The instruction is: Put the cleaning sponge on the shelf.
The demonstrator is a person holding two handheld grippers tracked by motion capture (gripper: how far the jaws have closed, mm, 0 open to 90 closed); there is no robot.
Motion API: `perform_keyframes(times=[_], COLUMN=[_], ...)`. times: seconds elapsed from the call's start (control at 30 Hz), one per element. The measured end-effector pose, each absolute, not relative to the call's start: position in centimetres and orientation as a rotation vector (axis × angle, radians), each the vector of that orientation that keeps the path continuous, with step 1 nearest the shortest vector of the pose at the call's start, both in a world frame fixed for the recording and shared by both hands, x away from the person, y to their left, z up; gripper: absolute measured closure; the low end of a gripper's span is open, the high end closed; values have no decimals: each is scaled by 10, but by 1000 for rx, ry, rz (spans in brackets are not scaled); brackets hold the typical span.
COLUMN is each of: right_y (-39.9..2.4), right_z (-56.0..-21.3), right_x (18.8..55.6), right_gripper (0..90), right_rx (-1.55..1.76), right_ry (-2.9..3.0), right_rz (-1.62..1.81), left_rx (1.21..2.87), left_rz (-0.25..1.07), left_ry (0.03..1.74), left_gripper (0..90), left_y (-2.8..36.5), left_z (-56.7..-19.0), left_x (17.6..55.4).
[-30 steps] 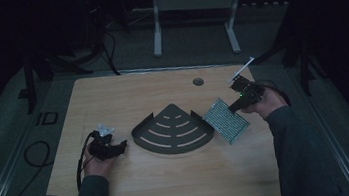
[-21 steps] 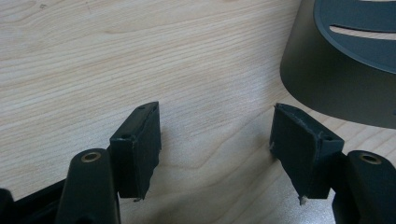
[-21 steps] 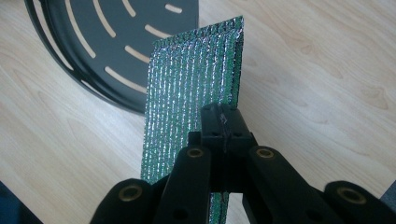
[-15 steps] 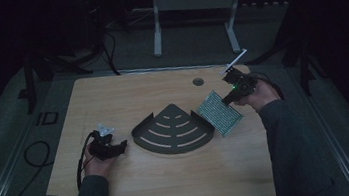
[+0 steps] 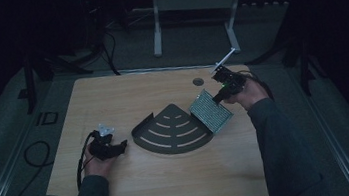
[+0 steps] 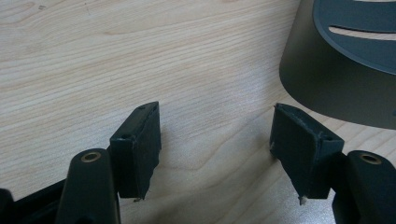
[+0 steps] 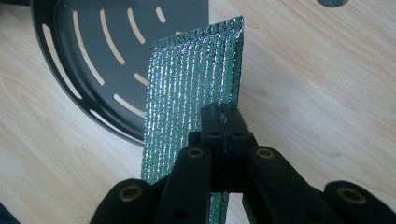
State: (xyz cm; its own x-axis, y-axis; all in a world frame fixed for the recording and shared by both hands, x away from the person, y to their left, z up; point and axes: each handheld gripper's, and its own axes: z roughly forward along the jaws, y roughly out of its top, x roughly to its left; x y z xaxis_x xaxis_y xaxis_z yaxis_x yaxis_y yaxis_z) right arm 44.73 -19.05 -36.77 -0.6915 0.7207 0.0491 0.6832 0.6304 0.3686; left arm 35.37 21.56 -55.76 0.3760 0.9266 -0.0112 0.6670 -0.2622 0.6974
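Observation:
A dark fan-shaped tray with curved slots (image 5: 174, 131) (image 7: 93, 56) lies in the middle of the wooden table. My right gripper (image 5: 218, 95) (image 7: 222, 122) is shut on the edge of a shiny green-silver ribbed pouch (image 5: 209, 110) (image 7: 187, 93), which hangs tilted above the table by the tray's right corner. My left gripper (image 5: 122, 145) (image 6: 215, 149) rests low over the table to the left of the tray, open, with bare wood between its pads. The tray's curved wall (image 6: 336, 79) rises just beyond its right jaw.
The wooden table (image 5: 112, 100) has a round grey grommet (image 5: 197, 81) (image 7: 337, 2) near its far edge. A black cable (image 5: 80, 162) trails from the left gripper. Dark floor, a white stand frame (image 5: 191, 5) and cables lie beyond the table.
My right gripper has lifted the pouch and carried it up and toward the far side, so it now hangs tilted by the tray's right corner. The left gripper has stayed put.

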Motion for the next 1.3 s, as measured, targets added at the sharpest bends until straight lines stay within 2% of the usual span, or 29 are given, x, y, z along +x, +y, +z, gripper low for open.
perform_keyframes(times=[0.97, 1.3], right_y=[-154, -143], right_z=[-403, -426], right_x=[464, 466], right_gripper=[900, 900], right_rx=[1140, 1116], right_ry=[2769, 2805], right_rz=[573, 548], left_rx=[2019, 2022], left_rz=[543, 542], left_ry=[1363, 1361], left_gripper=[346, 346], left_y=[215, 215], left_z=[-558, -558], left_x=[354, 354])
